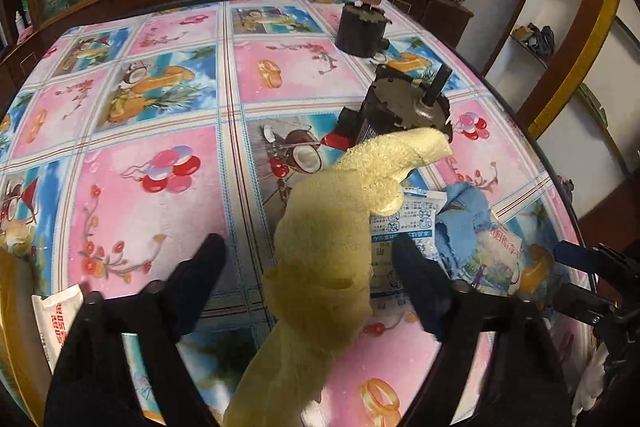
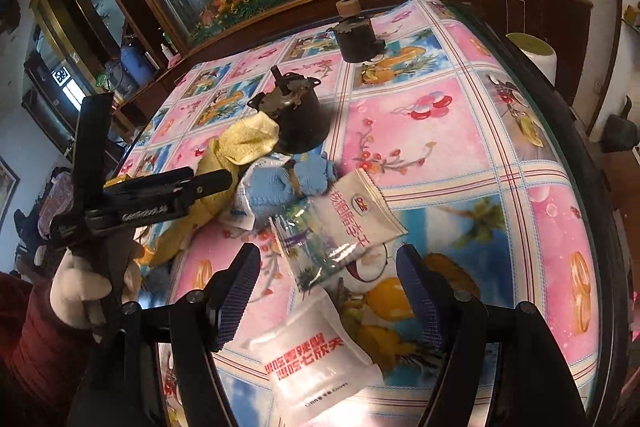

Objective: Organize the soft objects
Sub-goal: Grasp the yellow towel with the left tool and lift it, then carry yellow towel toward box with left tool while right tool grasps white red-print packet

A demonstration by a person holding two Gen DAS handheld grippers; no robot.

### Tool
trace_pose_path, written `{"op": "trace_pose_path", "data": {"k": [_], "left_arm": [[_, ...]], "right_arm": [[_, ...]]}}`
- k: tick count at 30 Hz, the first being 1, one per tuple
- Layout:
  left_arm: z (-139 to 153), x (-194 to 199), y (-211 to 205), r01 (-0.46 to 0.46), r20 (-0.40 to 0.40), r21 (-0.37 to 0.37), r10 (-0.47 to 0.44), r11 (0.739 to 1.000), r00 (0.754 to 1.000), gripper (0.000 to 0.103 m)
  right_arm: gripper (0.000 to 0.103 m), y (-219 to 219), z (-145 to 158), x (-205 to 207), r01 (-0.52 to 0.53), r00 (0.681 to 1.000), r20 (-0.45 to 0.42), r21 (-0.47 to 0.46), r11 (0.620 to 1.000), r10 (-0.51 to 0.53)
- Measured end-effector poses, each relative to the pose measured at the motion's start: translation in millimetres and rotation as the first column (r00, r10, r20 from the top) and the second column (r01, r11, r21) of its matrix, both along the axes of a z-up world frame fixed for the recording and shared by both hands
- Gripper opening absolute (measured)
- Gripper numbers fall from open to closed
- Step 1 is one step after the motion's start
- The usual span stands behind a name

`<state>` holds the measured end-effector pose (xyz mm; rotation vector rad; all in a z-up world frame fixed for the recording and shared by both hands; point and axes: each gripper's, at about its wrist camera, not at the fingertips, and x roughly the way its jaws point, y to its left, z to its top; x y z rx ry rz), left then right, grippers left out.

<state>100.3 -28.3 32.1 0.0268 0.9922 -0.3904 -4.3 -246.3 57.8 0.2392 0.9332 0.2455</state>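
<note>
- While I look along my left gripper, its jaws stand apart with the yellow cloth running up between them; whether either finger touches the cloth I cannot tell, since the fabric hides the contact.
- That yellow cloth stretches from the bottom of the left wrist view up toward a dark motor, its far tip bent over in front of the motor's body.
- From the right wrist view I see the left gripper from the side, lying across the yellow cloth, held by a gloved hand with a red sleeve below it.
- A blue cloth lies bunched just beside the yellow one, touching a white snack packet printed with green characters.
- My right gripper hovers with its jaws wide apart and nothing between them, above a white packet with red lettering lying flat on the worktop.
- A clear wrapper sits partly under the snack packet.
- A second dark motor, topped by a small wooden block, stands well apart at the far end of the worktop.
- Everything rests on a glossy cover patterned with pink and blue squares.
</note>
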Motion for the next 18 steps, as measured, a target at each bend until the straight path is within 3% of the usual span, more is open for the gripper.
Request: {"op": "trace_pose_path", "data": {"k": [1,6,13,18], "left_arm": [[-4.0,1.4,-0.5,0.017,-0.039,-0.029,-0.018,0.999,0.999,0.038],[7.9,-21.8,12.4,-0.012,-0.022,-0.072,0.010,0.997,1.000,0.039],[45.0,-89.7,56.7,-0.072,0.034,-0.173,0.079,0.982,0.996,0.039],[41.8,-133.5,68.6,-0.061,0.026,-0.188,0.067,0.980,0.997,0.039]], "right_arm": [[0.073,-0.9,-0.9,-1.3,0.000,1.000,-0.002,-0.001,1.000,0.000],[0.073,3.7,-3.4,-0.3,-0.007,1.000,-0.019,0.002,1.000,0.008],[0.073,39.1,0.7,-4.3,-0.095,0.995,-0.018,-0.032,0.995,0.094],[0.073,47.4,-4.3,-16.8,-0.121,0.992,-0.046,-0.130,0.984,0.116]]}}
